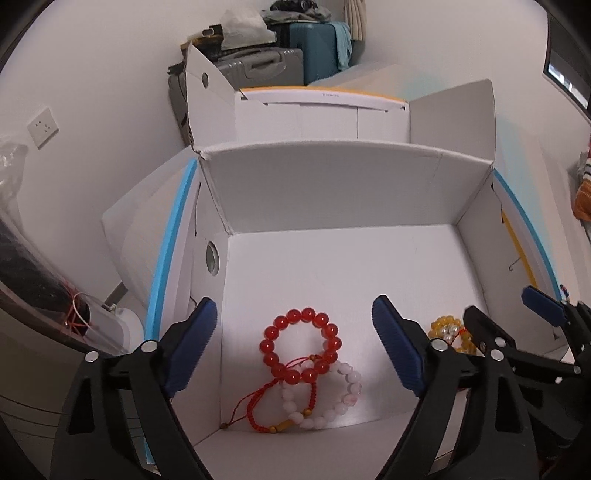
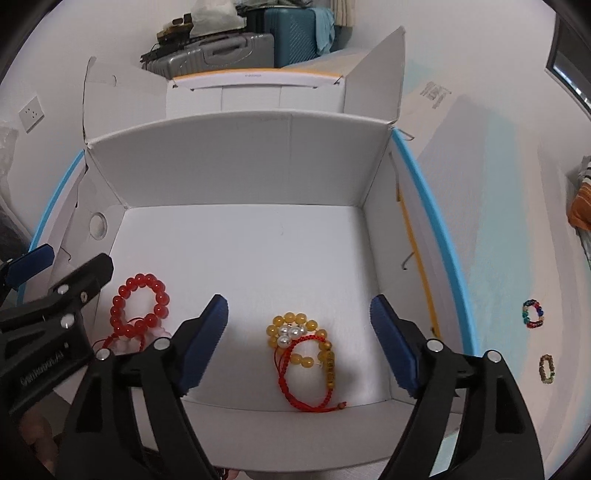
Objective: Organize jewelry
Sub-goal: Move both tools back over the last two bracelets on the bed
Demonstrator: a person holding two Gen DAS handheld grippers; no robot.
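Glossy red bead bracelet shining, matt white cardboard box looking smooth, woven red cord bracelet lying rough, ribbed blue rubbery pads showing.

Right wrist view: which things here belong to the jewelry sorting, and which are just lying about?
Job:
- white box
- red bead bracelet
- yellow bead bracelet
- red cord bracelet
- multicolor bracelet, outside the box
- greenish bracelet, outside the box
- left gripper and right gripper, both open

Lying about:
- grey suitcase
- teal suitcase
- wall socket
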